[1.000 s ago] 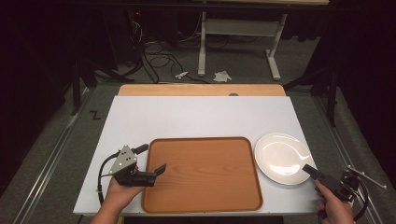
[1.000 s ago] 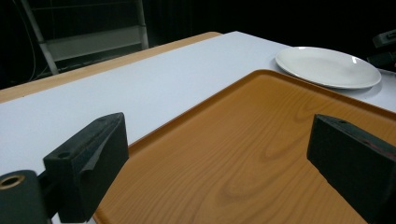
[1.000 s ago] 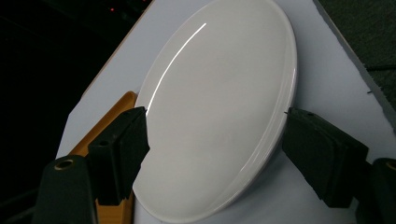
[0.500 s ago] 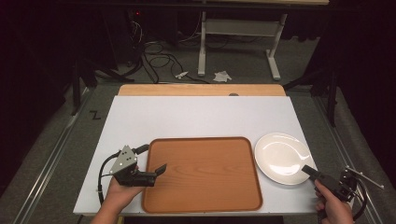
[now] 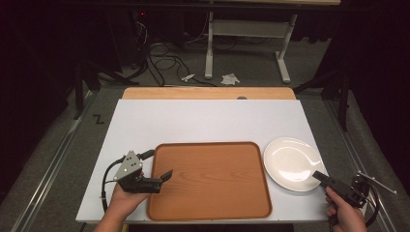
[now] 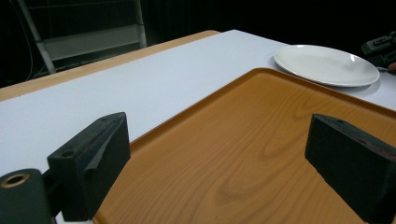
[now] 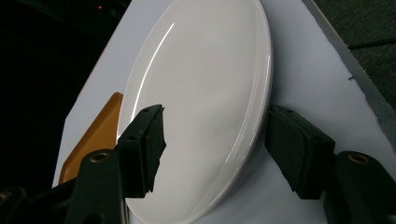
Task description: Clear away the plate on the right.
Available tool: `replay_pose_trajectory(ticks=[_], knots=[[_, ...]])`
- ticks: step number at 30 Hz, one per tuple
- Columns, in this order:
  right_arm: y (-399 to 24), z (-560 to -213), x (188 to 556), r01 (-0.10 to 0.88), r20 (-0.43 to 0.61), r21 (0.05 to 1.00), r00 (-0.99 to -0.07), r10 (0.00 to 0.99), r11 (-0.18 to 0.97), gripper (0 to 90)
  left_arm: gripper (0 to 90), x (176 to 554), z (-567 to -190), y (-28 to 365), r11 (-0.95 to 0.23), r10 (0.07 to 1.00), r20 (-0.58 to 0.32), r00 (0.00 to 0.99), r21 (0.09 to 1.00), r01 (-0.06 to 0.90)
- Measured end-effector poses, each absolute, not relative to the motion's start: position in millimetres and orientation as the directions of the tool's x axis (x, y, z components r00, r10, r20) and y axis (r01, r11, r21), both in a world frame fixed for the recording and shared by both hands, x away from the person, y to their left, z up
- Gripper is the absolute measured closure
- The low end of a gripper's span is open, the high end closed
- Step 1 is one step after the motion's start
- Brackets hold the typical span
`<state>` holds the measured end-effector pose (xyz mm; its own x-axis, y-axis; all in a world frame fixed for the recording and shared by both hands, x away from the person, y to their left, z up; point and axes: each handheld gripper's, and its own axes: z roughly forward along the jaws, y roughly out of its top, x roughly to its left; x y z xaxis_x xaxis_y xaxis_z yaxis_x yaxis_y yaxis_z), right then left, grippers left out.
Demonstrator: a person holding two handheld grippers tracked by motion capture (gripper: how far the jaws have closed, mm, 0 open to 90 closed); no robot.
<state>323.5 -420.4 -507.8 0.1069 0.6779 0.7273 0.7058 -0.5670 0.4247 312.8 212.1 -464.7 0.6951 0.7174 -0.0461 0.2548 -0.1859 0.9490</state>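
An orange-brown wood-grain tray (image 5: 212,179) lies at the front of the white table (image 5: 208,121). To its right sits a white plate (image 5: 290,162). My left gripper (image 5: 157,164) hovers at the tray's left rim. In the left gripper view its jaws (image 6: 219,140) stand wide apart over the tray (image 6: 261,107); they have just been closing, and only the rim runs below them. My right gripper (image 5: 323,178) reaches the plate's near edge. Its jaws (image 7: 217,126) straddle the plate (image 7: 205,70) rim, one above, one beside it, and have just been closing without pressing.
A bare wooden strip (image 5: 208,93) runs along the table's far edge. Behind it on the floor are cables (image 5: 159,58), a white frame (image 5: 241,34) and crumpled paper (image 5: 229,78). The table's right edge lies close to the plate.
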Motion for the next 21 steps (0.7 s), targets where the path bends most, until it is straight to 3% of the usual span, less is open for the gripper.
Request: replay_pose_trajectory(ticks=[8, 21], knots=[[-424.8, -509.6, 327.9, 0.714, 0.774, 0.366, 0.123, 0.621, -0.597, 38.6, 7.6, 312.7, -465.1, 211.3, -0.188, 0.713, -0.046, 0.699, 0.949, 0.254], [-427.2, -513.5, 333.3, 0.721, 0.789, 0.361, 0.102, 0.606, -0.591, 42.7, 8.2, 312.7, -465.9, 211.2, -0.179, 0.712, -0.056, 0.699, 0.949, 0.259]])
